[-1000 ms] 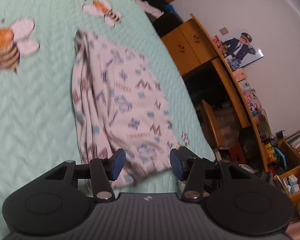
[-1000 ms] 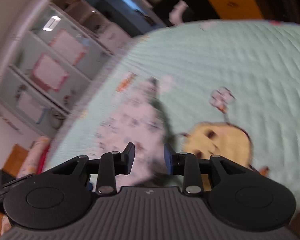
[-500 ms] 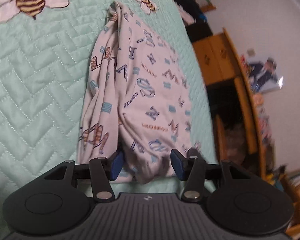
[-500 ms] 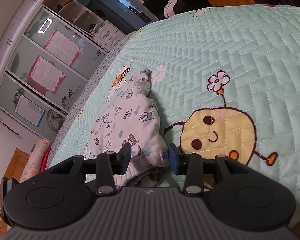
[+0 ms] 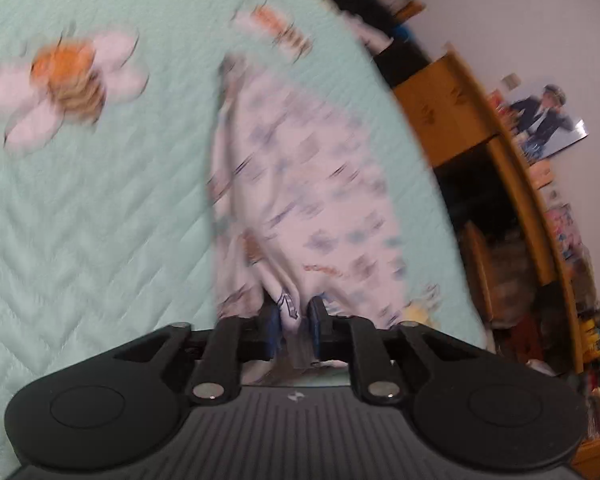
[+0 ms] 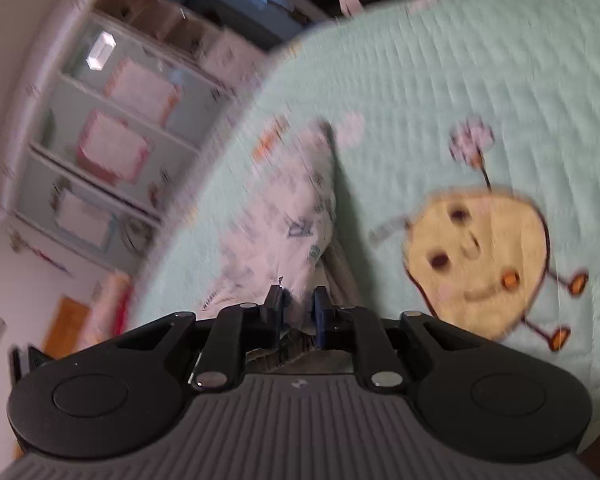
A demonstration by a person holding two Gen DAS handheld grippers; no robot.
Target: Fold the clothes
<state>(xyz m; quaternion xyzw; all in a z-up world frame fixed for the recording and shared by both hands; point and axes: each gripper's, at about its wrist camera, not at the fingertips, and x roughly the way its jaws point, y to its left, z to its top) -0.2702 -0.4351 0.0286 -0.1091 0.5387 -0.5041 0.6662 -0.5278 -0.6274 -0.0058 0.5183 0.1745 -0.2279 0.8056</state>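
A white garment point(image 5: 300, 200) printed with blue and orange letters lies lengthwise on a mint quilted bedspread point(image 5: 80, 240). In the left wrist view my left gripper point(image 5: 294, 316) is shut on the garment's near edge, cloth pinched between the blue pads. The right wrist view shows the same garment point(image 6: 284, 216) stretching away, with my right gripper point(image 6: 298, 312) shut on its near end. Both views are blurred by motion.
The bedspread carries bee pictures point(image 5: 68, 80) and a yellow cartoon figure point(image 6: 476, 260). A wooden desk and shelves point(image 5: 480, 140) stand past the bed's right edge. White cabinets with glass doors point(image 6: 112, 140) stand beyond the bed's far side.
Both grippers were open around the garment's near edge half a second ago. Now both have shut on the cloth, and the views are lifting and blurring.
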